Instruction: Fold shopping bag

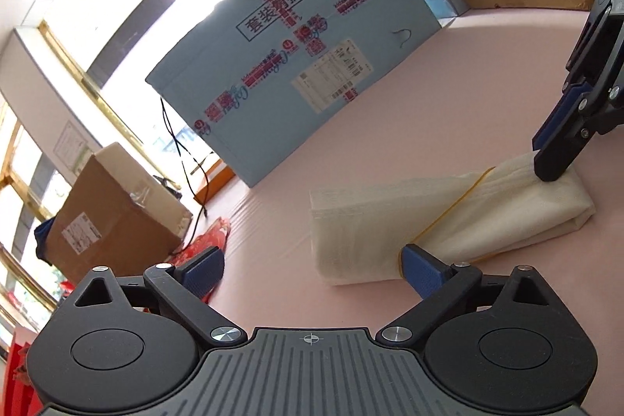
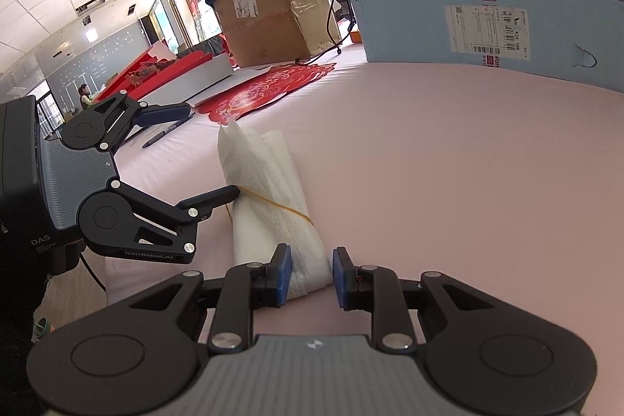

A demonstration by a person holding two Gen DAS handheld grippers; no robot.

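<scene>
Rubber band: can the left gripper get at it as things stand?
Probably yes. The left gripper is open, one finger already beside the rubber band on the bag, nothing between them.

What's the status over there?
Left tool open, one finger hooking the thin yellow rubber band. Right tool open around folded white fabric bag. Nothing blocking.

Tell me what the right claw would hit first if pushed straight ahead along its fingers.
The right claw already straddles the near end of the folded white bag. Going straight on, it would most likely run along the bag into the yellow rubber band, though depth is unclear.
</scene>
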